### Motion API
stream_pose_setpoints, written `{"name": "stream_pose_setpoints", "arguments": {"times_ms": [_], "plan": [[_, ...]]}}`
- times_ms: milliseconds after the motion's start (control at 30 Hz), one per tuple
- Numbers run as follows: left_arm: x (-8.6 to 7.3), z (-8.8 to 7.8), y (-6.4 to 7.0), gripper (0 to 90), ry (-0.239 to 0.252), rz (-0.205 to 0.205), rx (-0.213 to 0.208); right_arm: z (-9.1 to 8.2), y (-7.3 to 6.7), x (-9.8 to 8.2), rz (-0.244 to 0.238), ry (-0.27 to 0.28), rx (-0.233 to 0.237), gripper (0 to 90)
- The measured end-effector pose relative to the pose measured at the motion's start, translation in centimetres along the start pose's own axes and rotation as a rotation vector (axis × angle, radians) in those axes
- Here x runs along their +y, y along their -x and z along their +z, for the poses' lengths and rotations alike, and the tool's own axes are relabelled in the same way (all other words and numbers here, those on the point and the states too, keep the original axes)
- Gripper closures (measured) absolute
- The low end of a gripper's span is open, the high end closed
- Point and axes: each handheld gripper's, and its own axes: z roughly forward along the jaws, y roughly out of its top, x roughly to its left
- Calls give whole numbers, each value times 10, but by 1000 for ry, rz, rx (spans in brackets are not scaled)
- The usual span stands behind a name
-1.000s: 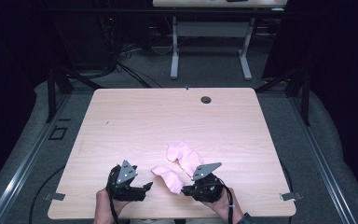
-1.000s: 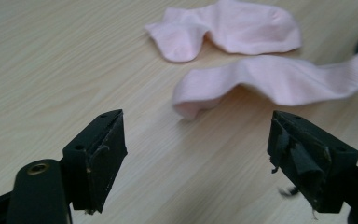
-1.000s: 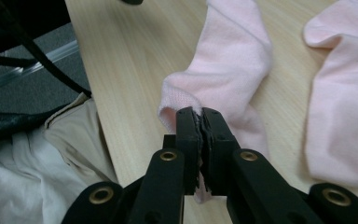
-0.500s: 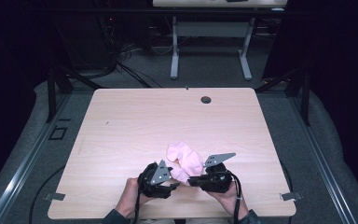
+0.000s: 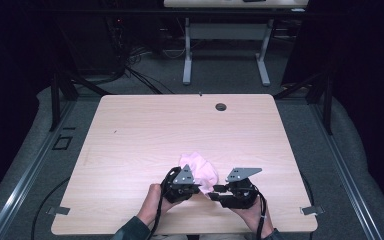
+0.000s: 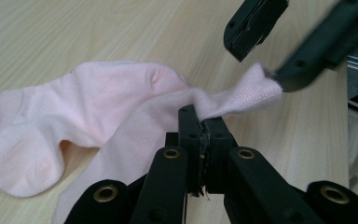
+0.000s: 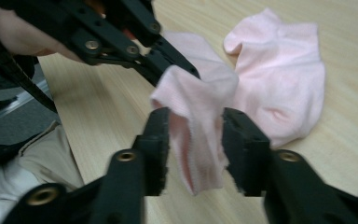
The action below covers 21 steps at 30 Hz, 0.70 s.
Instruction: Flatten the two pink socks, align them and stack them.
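Two pale pink socks (image 5: 200, 169) lie bunched near the table's front edge. My left gripper (image 6: 201, 119) has just closed and is shut on a fold of one sock (image 6: 233, 98), whose end stretches toward the other gripper's jaws. My right gripper (image 7: 196, 114) has just been opening. That sock's end (image 7: 193, 140) hangs between its pads with a gap on each side. The second sock (image 7: 279, 70) lies flat on the wood behind. In the high view the left gripper (image 5: 200, 187) and the right gripper (image 5: 216, 190) meet tip to tip at the socks.
The light wooden table (image 5: 145, 135) has a dark cable hole (image 5: 221, 106) near its far edge. Its front edge runs just under both hands. A person's trouser leg (image 7: 32, 154) shows below that edge. Another desk's legs (image 5: 187, 55) stand on the floor beyond.
The left hand has moved right to the socks and its jaws have shut on one. The right gripper's jaws have parted from that sock. The socks are bunched closer together.
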Motion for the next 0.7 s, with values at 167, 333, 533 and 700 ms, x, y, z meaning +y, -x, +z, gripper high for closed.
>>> {"name": "stream_pose_setpoints", "arguments": {"times_ms": [167, 333, 533, 700], "plan": [[11, 4, -6, 884, -31, -36, -9, -5, -16, 6, -110, 14, -71, 427], [16, 4, -10, 877, -53, -18, -28, 11, -14, 12, -173, -42, -169, 703], [1, -9, -18, 579, -21, -86, 55, 9, 2, 13, -69, 6, -116, 858], [-27, -22, -34, 424, -27, -169, 151, 5, 11, 11, -4, 16, -95, 858]]}}
